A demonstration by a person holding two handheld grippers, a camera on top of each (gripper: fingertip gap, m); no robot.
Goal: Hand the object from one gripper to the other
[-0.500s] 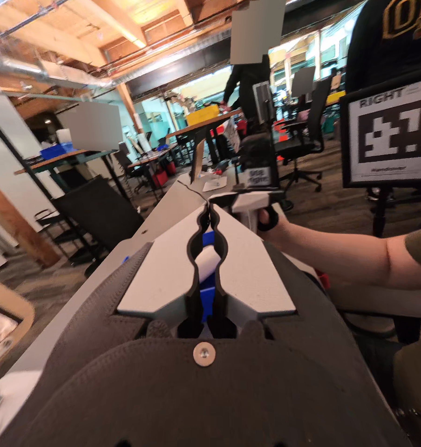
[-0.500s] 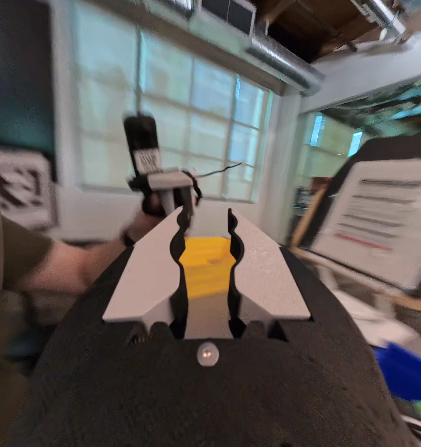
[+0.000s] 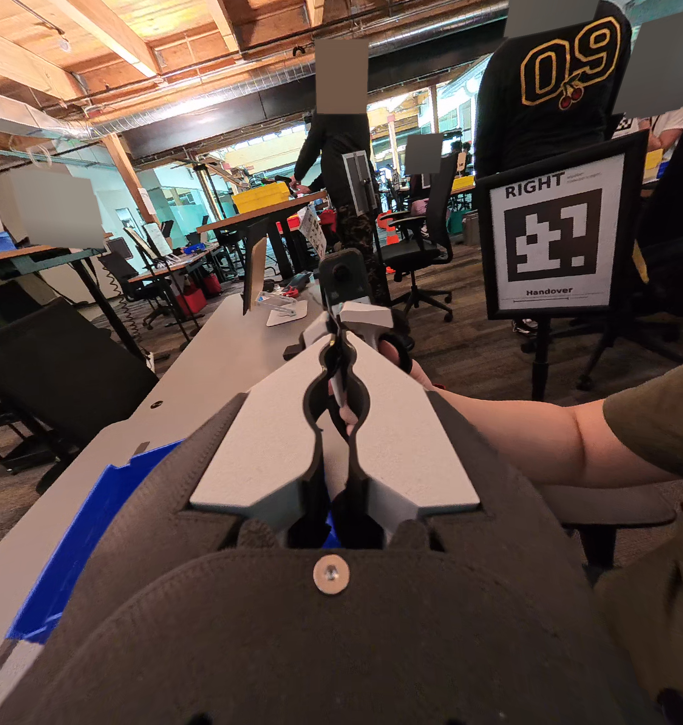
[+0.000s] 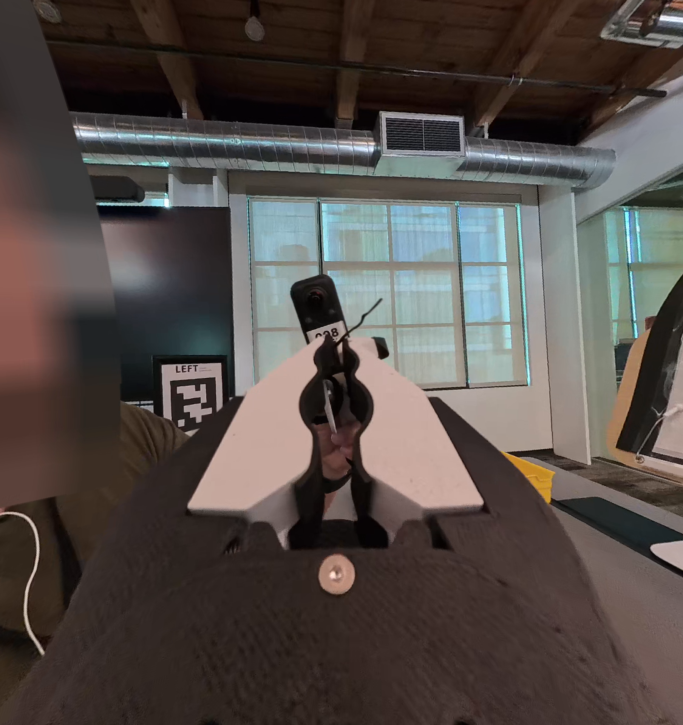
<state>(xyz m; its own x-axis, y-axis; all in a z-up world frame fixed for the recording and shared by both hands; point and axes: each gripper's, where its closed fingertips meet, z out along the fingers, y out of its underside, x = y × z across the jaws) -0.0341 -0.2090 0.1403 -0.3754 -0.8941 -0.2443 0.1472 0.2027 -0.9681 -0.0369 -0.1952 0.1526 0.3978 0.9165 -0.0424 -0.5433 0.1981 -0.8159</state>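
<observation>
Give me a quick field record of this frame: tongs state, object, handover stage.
object: thin black strand, its free end sticking up past the tips
left tongs: closed at the tips, strand pinched between them
right tongs: closed at the tips on the same strand
pose: the two tongs are nose to nose above the grey table
stage: both appear to hold it; no release yet
nearby: blue bin, yellow bin

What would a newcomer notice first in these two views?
The left tool and right tool meeting tip to tip at centre, both seemingly pinching a thin black strand that kinks upward. Next, the framed marker sign at the left wrist view's right, and the blue bin lower left.
</observation>
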